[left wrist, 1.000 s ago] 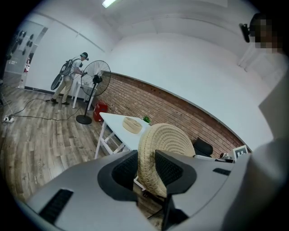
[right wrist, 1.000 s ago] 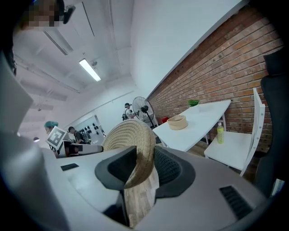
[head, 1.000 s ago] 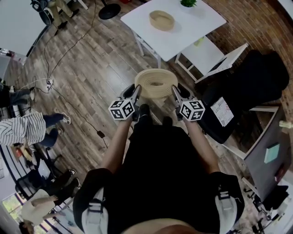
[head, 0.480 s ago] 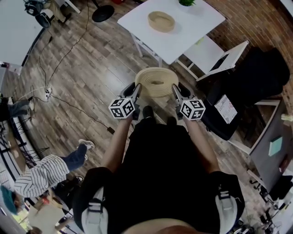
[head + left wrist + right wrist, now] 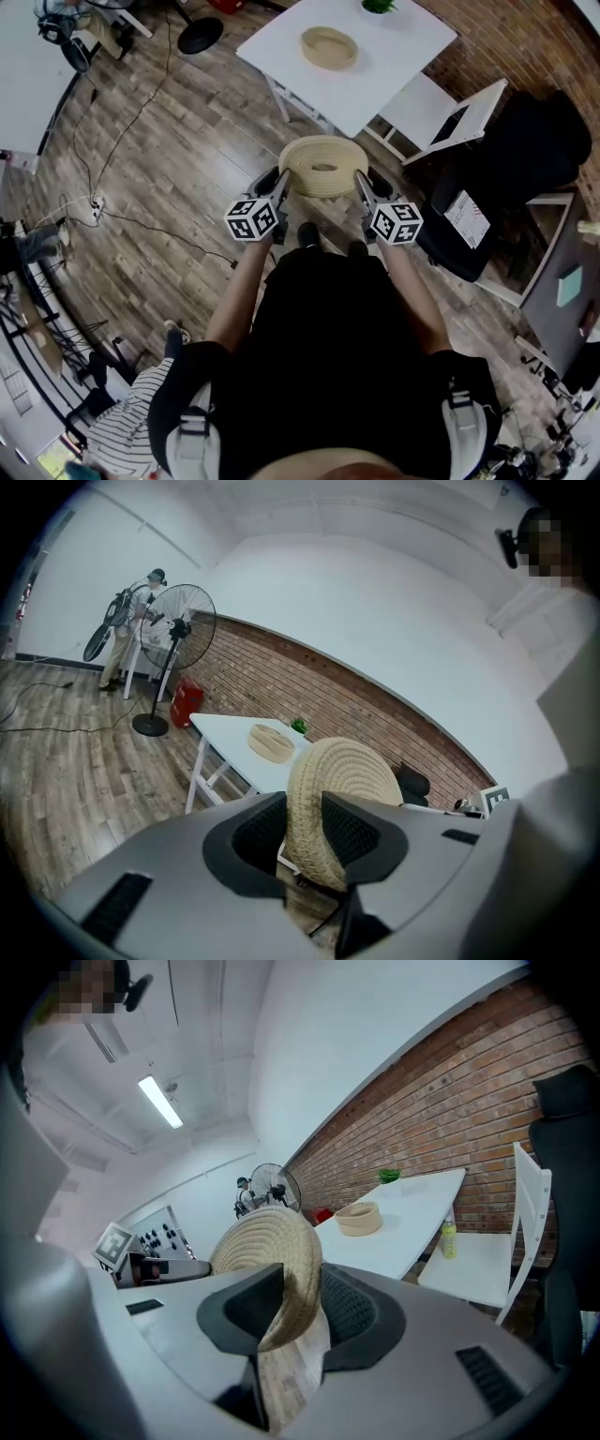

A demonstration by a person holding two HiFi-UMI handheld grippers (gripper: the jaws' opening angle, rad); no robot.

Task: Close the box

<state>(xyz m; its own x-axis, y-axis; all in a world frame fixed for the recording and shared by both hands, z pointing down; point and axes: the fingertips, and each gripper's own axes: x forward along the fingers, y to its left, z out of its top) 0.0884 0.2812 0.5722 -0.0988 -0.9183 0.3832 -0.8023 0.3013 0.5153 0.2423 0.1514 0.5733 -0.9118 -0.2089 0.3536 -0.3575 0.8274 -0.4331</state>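
Note:
I carry a round woven lid (image 5: 323, 167) above the wooden floor, held by its rim from both sides. My left gripper (image 5: 278, 182) is shut on the lid's left edge, with the weave (image 5: 342, 794) pinched between its pads. My right gripper (image 5: 365, 181) is shut on the right edge, where the lid (image 5: 267, 1246) stands edge-on between its pads. The open woven box (image 5: 329, 47) sits on a white table (image 5: 384, 70) ahead of me. It also shows in both gripper views, as the box (image 5: 272, 743) and the box (image 5: 359, 1218).
A white chair (image 5: 441, 108) stands right of the table, and a black office chair (image 5: 525, 155) beyond it. A standing fan (image 5: 175, 635) and its base (image 5: 199, 36) are at far left. Cables cross the floor. A person in stripes (image 5: 141, 422) is at lower left.
The lid has moved a little closer to the table, still in both grips. The person in the striped shirt has walked from the left edge to the lower left corner.

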